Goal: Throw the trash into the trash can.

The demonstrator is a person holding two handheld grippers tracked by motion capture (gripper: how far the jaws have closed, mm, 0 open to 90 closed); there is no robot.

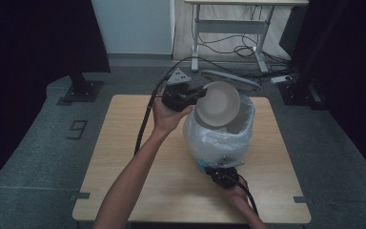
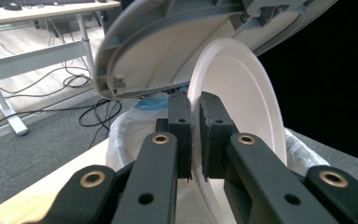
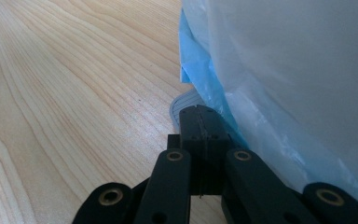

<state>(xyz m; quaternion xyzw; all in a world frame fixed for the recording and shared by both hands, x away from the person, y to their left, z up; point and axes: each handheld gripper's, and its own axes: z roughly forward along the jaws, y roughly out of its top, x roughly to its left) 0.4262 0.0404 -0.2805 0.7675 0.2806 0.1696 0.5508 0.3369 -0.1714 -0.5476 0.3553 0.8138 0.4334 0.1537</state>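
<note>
Wooden worktop (image 1: 124, 157): bin (image 1: 219, 138) lid (image 1: 233, 81) up, right tongs (image 3: 200, 121) pressed together on pedal (image 3: 182, 105). Left tongs (image 2: 195, 135) pinching plate (image 1: 218, 103) rim above bin mouth. Drop remains, I'd judge.

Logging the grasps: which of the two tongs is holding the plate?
The left tongs, raised beside the open bin lid, pinch the rim of the round white paper plate. The right tongs sit shut, low against the white-bagged bin.
</note>
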